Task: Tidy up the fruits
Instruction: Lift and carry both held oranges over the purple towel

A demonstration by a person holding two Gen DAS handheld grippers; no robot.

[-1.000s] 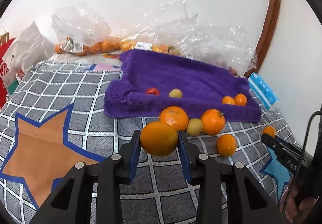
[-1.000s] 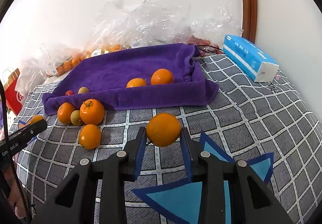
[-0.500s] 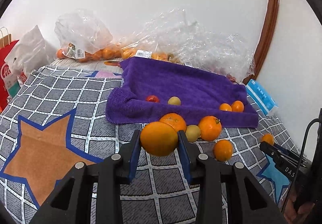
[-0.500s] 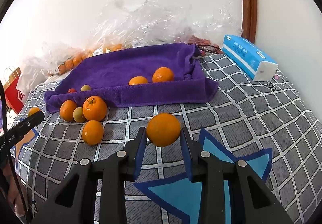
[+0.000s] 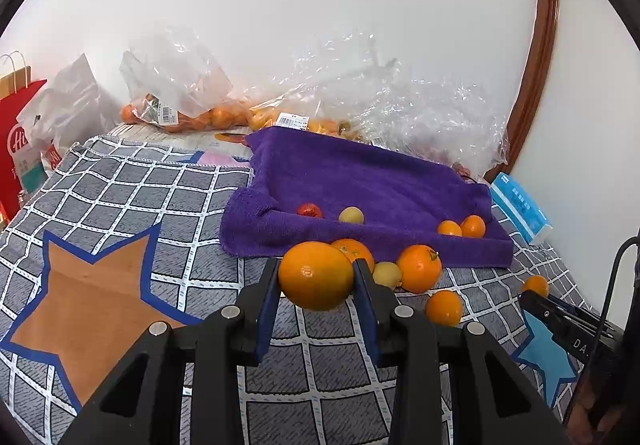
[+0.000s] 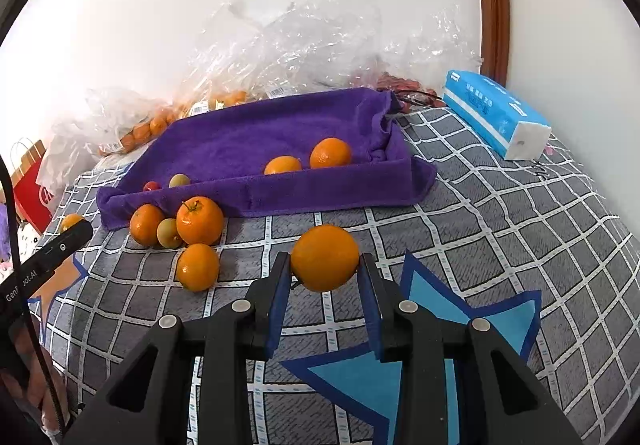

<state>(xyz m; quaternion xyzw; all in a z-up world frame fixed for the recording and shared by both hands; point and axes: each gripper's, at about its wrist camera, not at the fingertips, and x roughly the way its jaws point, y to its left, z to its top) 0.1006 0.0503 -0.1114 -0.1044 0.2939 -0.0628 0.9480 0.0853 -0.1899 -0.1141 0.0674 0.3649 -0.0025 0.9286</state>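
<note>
We hold one orange (image 5: pixel 316 276) tight in our left gripper (image 5: pixel 316 285) and another orange (image 6: pixel 325 257) in our right gripper (image 6: pixel 325 277), both up above the bed. Next, we think, we carry them over to the purple towel (image 6: pixel 248 137) and let go gently.

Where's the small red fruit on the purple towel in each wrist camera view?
Left wrist: the red fruit sits just left of centre, beside a yellow-green fruit.
Right wrist: the red fruit sits at the left, half hidden by the towel's fold.
Shared landmark: the purple towel.
</note>
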